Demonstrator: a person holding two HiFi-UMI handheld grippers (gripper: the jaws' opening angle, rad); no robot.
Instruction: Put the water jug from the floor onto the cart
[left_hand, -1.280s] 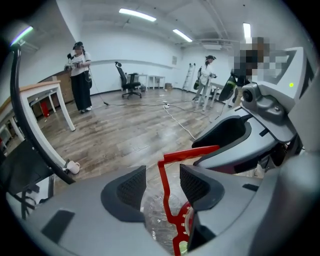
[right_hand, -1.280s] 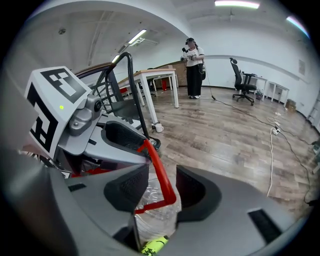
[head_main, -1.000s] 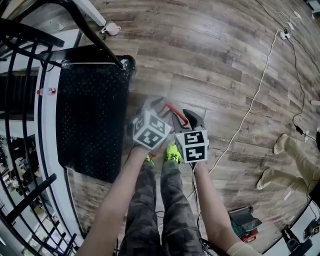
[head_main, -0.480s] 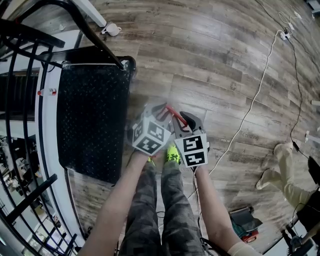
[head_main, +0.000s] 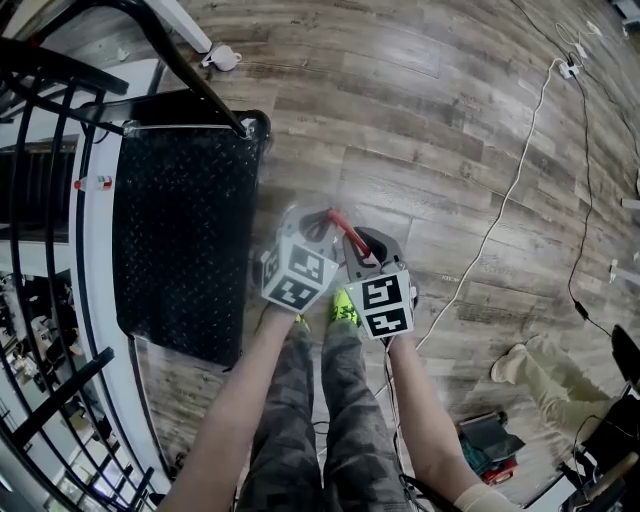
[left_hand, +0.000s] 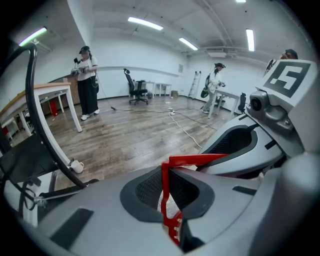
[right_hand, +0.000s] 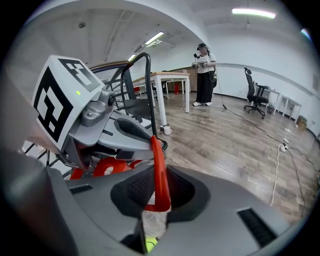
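Now both grippers meet over the water jug (head_main: 300, 207), a clear, hazy shape on the wood floor (head_main: 450, 120) just in front of the person's yellow shoes (head_main: 346, 308). The jug is not on the cart (head_main: 180, 240). The cart's black deck lies at 9 o'clock of the jug, close beside it, and the cart's handle bar (head_main: 170, 50) arches at about 11 o'clock.

The left gripper (head_main: 318, 222) has just been closing its jaws. In the left gripper view its pads now pinch the upright strip of the jug's red handle (left_hand: 165, 185). The right gripper (head_main: 375, 245) sits at 3 o'clock of the left one, almost touching it. Its jaws have also just been closing, and in the right gripper view they clamp the same red handle from both sides.

A white cable (head_main: 500, 215) runs across the floor from 1 o'clock down toward 4 o'clock of the jug. Another person's legs (head_main: 545, 365) show at about 4 o'clock, well apart.
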